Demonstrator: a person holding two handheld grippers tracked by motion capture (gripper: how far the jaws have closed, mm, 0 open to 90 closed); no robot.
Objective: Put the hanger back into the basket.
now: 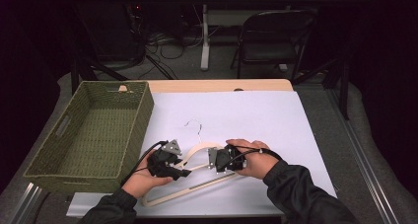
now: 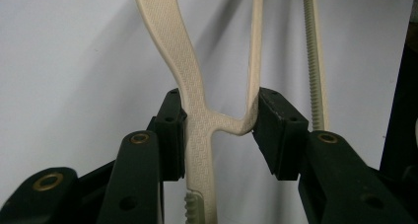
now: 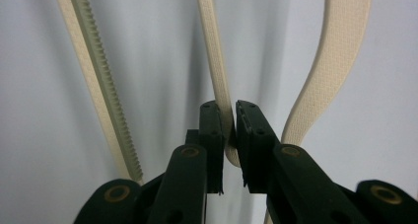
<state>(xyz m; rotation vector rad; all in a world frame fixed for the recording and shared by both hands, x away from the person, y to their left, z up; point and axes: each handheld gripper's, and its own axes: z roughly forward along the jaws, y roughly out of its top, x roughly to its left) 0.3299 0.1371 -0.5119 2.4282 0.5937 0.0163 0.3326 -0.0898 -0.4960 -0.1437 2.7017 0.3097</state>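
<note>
Gripping one cream plastic hanger (image 1: 197, 167) from both sides, the person worked at the near edge of the white table cover (image 1: 256, 115). The hanger lay flat just right of the woven green basket (image 1: 88, 135), its wire hook (image 1: 196, 128) pointing away from the person.

In the left gripper view, the left gripper (image 2: 219, 120) stood about half open, its jaws bracketing the spot where the hanger's (image 2: 197, 110) broad shoulder meets a thin strut; both pads touched plastic, so it read as a hold across that fork, though how firm the squeeze was could not be judged. In the right gripper view, the right gripper (image 3: 229, 130) was nearly closed, pinching the end of a thin strut (image 3: 217, 86) between its pads, with the ridged lower bar (image 3: 98, 86) off to one side.

The step in hand looked like securing the hanger with both claws ahead of a lift, probably toward the basket, which appeared empty from above. The next move would call for raising both hands together and level, so the thin strut would not twist out of the right pinch, and for clearing the basket's near wall.

Counted: one hanger, one basket, two grippers, with one folding chair (image 1: 271, 36) beyond the table.
</note>
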